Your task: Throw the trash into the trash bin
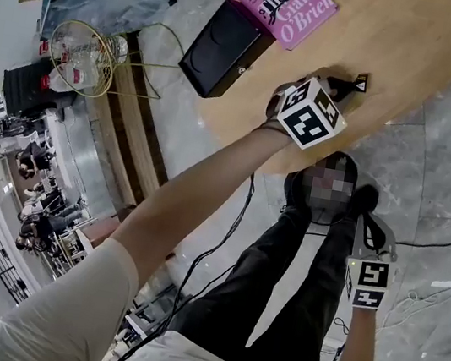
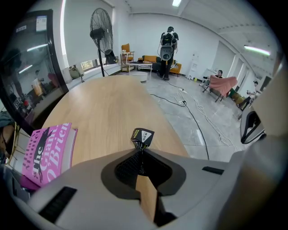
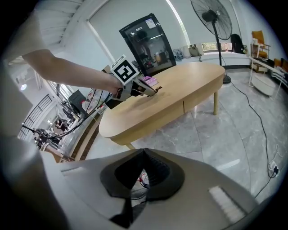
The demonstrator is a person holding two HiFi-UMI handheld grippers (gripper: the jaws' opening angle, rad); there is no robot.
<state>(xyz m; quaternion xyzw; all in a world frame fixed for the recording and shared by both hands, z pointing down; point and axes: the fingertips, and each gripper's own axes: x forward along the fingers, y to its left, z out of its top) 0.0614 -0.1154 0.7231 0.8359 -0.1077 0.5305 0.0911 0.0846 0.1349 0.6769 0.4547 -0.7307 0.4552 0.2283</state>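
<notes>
Trash, a small black wrapper with white and yellow print (image 2: 142,135), is being held over the light wooden oval desk (image 2: 103,108). The left tool (image 2: 141,149) is pinching it at its closed tips. The right tool (image 3: 143,151) is hanging closed and empty above the grey marble floor (image 3: 234,121).

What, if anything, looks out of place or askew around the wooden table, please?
Nothing looks spilled or broken. The pink book lies right at the edge of the table, and one corner seems to overhang it. The only litter, a small black wrapper, is pinched in the left gripper.
</notes>
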